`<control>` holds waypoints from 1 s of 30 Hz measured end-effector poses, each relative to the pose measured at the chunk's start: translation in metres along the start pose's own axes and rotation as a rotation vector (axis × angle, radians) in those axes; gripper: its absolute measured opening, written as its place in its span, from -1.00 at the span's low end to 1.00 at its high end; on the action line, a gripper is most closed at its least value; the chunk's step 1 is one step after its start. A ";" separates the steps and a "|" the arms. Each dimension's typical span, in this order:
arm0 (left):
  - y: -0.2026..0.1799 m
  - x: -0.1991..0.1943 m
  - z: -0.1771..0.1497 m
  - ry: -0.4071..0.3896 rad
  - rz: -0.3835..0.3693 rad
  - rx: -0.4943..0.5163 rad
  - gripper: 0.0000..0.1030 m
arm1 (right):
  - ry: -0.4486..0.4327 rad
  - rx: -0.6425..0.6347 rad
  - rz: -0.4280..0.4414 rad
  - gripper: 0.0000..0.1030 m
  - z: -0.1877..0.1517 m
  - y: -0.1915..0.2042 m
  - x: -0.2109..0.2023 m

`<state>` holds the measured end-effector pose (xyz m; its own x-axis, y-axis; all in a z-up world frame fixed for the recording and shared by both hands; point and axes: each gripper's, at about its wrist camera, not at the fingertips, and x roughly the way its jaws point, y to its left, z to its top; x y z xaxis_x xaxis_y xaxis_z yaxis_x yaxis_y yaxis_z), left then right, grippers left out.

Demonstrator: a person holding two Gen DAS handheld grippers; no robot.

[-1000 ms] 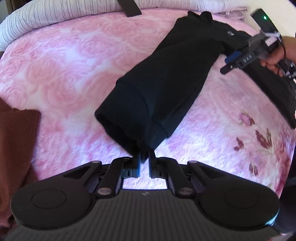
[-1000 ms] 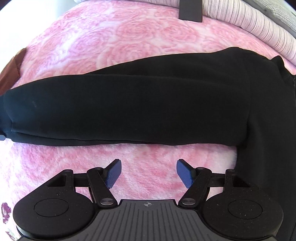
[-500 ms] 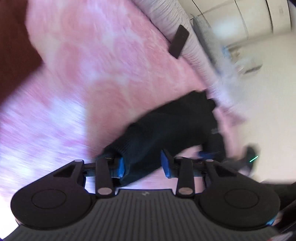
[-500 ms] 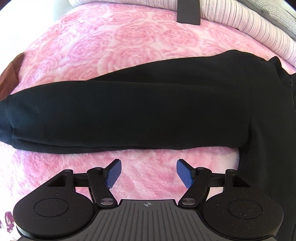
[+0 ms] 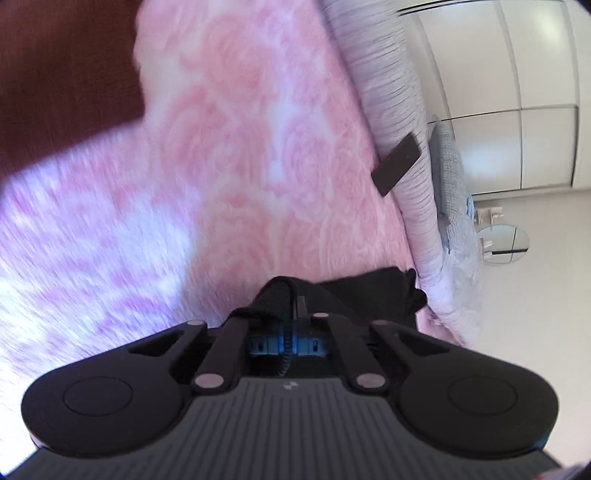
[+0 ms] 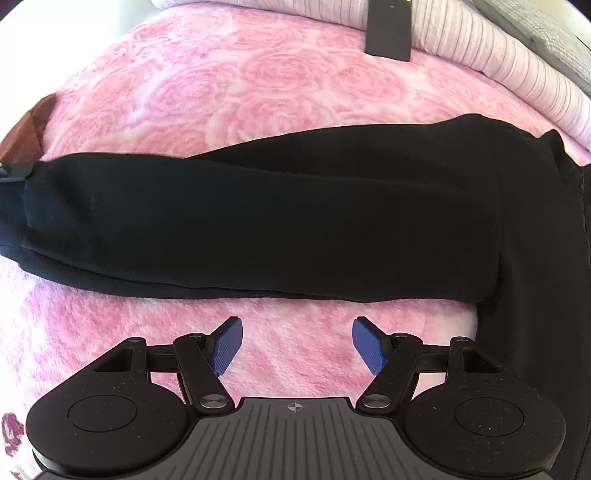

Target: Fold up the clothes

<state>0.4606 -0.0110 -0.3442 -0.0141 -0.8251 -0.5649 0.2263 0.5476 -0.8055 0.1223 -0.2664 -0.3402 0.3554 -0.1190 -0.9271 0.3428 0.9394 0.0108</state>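
Observation:
A black long-sleeved garment lies on a pink rose-patterned blanket, one sleeve stretched across the right wrist view. My left gripper is rolled to one side and shut on the cuff end of that sleeve, with black cloth bunched between its blue pads. Its tip shows at the far left edge of the right wrist view, at the cuff. My right gripper hangs open over bare blanket just in front of the sleeve, nothing between its fingers.
A brown garment lies at the blanket's edge. Striped bedding runs along the far side with a dark flat rectangle resting on it. White cupboard doors and pale floor lie beyond the bed.
My left gripper opened, rolled sideways and moved along the cuff, then shut on it again. The sleeve's cuff end has shifted slightly. My right gripper has stayed still and open.

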 end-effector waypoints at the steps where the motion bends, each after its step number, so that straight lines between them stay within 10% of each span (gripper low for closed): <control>1: -0.004 -0.006 0.000 -0.034 0.004 0.037 -1.00 | -0.005 -0.001 -0.003 0.35 0.001 0.001 -0.001; 3: -0.013 -0.019 0.001 -0.107 -0.010 0.118 -1.00 | -0.016 -0.003 -0.008 0.35 0.003 0.002 -0.003; 10: 0.004 0.002 -0.010 0.070 0.170 0.137 -0.79 | 0.002 0.024 -0.010 0.35 0.005 -0.001 0.002; 21: -0.023 -0.041 -0.038 0.065 0.392 0.347 -0.58 | 0.114 0.228 -0.005 0.35 -0.045 -0.039 -0.016; 30: -0.102 -0.027 -0.111 0.165 0.352 0.580 -0.43 | 0.137 0.325 -0.068 0.35 -0.138 -0.073 -0.096</control>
<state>0.3295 -0.0287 -0.2668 0.0184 -0.5552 -0.8315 0.7271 0.5783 -0.3700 -0.0566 -0.2791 -0.3038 0.2100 -0.1133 -0.9711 0.6285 0.7765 0.0454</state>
